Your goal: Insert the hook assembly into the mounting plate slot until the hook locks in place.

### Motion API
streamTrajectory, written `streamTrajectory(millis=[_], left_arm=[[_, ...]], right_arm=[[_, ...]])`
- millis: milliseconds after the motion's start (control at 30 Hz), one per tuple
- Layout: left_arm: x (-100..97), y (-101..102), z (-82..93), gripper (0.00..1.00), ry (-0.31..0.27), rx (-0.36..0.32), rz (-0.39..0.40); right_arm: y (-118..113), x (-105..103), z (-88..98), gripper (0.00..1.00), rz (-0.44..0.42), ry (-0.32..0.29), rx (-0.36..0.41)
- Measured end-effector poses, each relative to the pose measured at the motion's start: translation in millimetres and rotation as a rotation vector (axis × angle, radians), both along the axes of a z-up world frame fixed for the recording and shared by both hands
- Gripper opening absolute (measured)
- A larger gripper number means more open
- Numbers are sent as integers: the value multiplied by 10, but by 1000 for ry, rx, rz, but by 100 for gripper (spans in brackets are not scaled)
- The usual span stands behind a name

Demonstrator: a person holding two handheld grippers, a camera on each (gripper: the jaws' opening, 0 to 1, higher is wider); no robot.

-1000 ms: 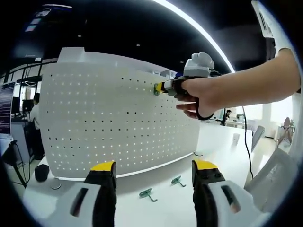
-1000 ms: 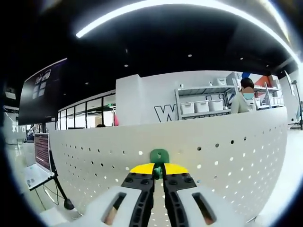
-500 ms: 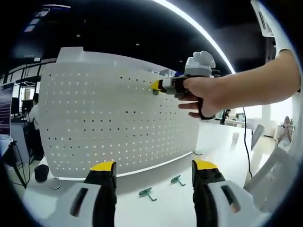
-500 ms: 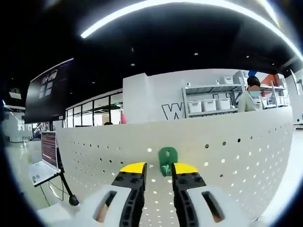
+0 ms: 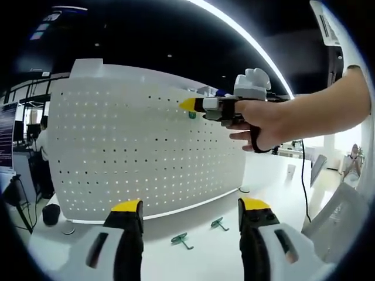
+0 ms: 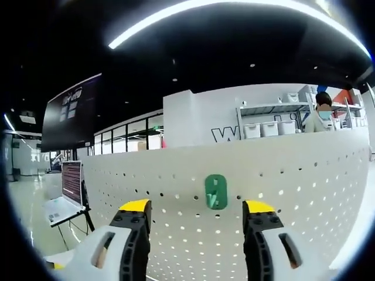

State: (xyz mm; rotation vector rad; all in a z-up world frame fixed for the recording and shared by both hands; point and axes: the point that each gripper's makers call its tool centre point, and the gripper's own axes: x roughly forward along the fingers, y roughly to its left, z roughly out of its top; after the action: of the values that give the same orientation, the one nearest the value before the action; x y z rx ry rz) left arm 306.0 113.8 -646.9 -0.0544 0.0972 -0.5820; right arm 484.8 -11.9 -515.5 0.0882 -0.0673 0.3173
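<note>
The green hook (image 6: 215, 191) sits flat on the white pegboard (image 6: 304, 193), centre of my right gripper view — upright, a small prong at its middle. My right tool (image 6: 199, 212) stands wide open around nothing, just short of it. My left tool (image 5: 190, 209) is open and empty too — two spare hooks (image 5: 182, 240) lie on the desk (image 5: 199, 257) at the board's foot.

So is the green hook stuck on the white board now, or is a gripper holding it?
On the board. The green hook sits on the pegboard, and the right gripper is open around it, not touching.
</note>
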Motion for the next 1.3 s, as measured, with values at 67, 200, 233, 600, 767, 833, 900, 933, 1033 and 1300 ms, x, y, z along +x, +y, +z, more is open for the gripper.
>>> streamTrajectory(millis=[67,200,233,600,767,833,900,933,1033,1300], left_arm=[[-1,0,0,68,-1,1,0],[0,4,-3,68,2,0,1],[0,3,-3,68,2,-1,1],[-6,-8,-31,68,11,6,-2],[-3,-17,-34,68,11,9,-5],[-5,-14,-33,68,11,8,-5],[-4,-8,-33,68,10,8,-3],[-3,-8,-34,68,11,8,-3],[-4,-14,-39,68,13,9,-4],[-7,-30,-46,68,14,12,-11]], right_arm=[[-8,-6,4,64,0,-3,0],[-5,-3,17,62,10,-2,-2],[7,-10,36,61,24,-7,7],[-2,-124,-4,60,154,-1,79],[-24,-116,-4,59,168,10,110],[-29,-123,7,58,169,6,105],[-25,-133,14,58,181,1,92],[-29,-145,15,58,187,-7,70],[-24,-187,16,58,204,-11,55],[16,-353,-36,57,257,-58,-77]])
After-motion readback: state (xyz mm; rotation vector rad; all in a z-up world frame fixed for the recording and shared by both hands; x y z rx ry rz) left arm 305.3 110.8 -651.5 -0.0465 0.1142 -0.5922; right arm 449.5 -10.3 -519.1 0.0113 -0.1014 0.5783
